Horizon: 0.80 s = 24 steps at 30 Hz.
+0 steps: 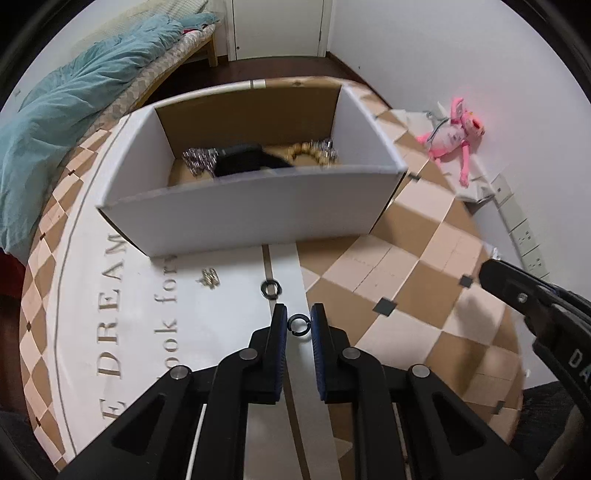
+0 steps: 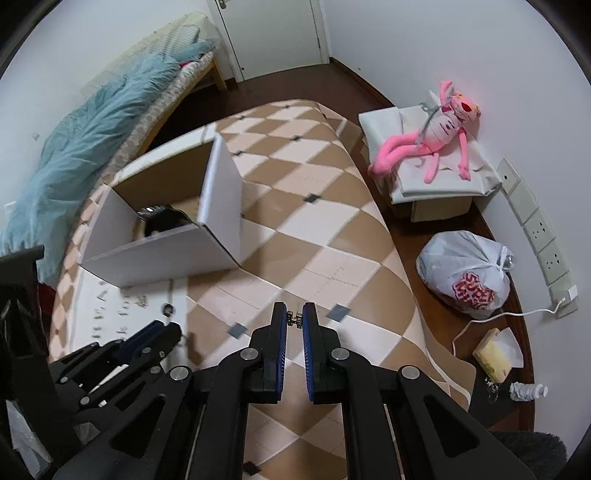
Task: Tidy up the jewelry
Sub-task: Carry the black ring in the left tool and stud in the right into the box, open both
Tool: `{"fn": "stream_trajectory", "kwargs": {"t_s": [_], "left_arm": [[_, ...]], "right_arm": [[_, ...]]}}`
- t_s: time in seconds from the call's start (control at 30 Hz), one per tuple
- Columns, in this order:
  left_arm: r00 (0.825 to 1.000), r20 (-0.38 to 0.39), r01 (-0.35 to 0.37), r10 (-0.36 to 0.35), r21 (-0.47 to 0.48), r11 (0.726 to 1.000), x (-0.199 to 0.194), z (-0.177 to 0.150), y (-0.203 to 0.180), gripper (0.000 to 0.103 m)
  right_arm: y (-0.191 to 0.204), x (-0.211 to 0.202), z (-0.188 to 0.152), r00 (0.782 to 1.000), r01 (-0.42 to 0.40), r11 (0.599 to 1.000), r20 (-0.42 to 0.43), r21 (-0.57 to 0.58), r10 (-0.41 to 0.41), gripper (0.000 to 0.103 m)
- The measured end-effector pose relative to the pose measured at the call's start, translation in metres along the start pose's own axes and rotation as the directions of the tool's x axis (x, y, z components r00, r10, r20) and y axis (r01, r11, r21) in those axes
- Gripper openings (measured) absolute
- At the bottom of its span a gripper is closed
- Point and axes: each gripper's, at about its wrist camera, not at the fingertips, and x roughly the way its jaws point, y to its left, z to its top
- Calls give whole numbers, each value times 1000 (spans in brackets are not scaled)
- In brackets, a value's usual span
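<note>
Checkered mat on a bedroom floor, white box (image 1: 236, 206) as landmark. Left claw (image 1: 298, 325) pinches a small black ring (image 1: 299, 326) in front of the box; right claw (image 2: 294, 320) is clenched on a tiny metal earring (image 2: 294, 319), right of the box. Both pieces look light, stiff, slippery; grip across the band. A second ring (image 1: 270, 289) and a clip (image 1: 210, 277) lie nearer the box. Mat lettering reads "DREAM"; the bag (image 2: 469, 273) print is unclear.

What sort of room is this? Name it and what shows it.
Most likely a bedroom: a bed with a rumpled teal duvet runs along the wall, a closed door stands beyond it, and a pink plush toy sits nearby.
</note>
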Motion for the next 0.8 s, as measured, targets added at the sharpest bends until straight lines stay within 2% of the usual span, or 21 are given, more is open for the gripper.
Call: {"fn": "stream_trajectory", "kwargs": {"t_s": [0.2,0.4,0.57,0.73,0.8], "left_arm": [[996,61,68,-65,-47,997,-49,40,28,10],[997,26,70,-68,-82,994,-47,98,69,10],[999,0,34,-34,-91,995,-31,127,92,11],[999,-41,0,-4,-108,994,-17,146,103,12],[999,-52,-1,-5,-113,994,-13,149,106,14]], "right_arm": [[29,-21,37,991,-125,992,32,-26,126,9],[68,1,91,977,-211,975,-20,-68,211,9],[89,40,126,973,-206,974,-129,-96,193,9],[93,68,139,963,-181,979,-220,-95,156,10],[93,72,142,962,-169,981,-235,-97,142,19]]}}
